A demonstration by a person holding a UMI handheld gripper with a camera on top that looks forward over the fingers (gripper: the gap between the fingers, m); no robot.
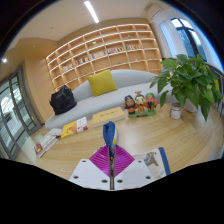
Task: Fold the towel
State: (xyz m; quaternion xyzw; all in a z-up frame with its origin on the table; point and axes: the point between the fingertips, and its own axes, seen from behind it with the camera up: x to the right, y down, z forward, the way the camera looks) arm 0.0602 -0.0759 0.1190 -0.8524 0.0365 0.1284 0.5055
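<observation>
Starting at the left, a glazed door (10, 105) stood beyond the light wooden table (60, 155), and a flat pale printed item (45, 141) lay near the table's left edge. Behind that, a black soft bag (63, 100) sat on the long grey bench seat (125, 80) against the wall, under the wide wooden wall shelves (95, 48). A yellow flat packet (75, 127) lay towards the table's far edge, with a square yellow cushion (102, 82) propped on the bench beyond it.

At the middle, by the table's near edge, the gripper (109, 150) had its two white fingers drawn narrow, the magenta pads (100, 162) brought close together. A blue strip of cloth, the towel (108, 133), rose from between the fingertips and appeared pinched by both pads; only this narrow part of it showed, standing upright just ahead of the tips.

Further right, a row of small colourful toy figures (140, 102) stood at the table's far edge. A small grey object (155, 157) lay on the table just beside the right finger. At the right, a leafy green plant (190, 80) grew from a white pot (176, 112).
</observation>
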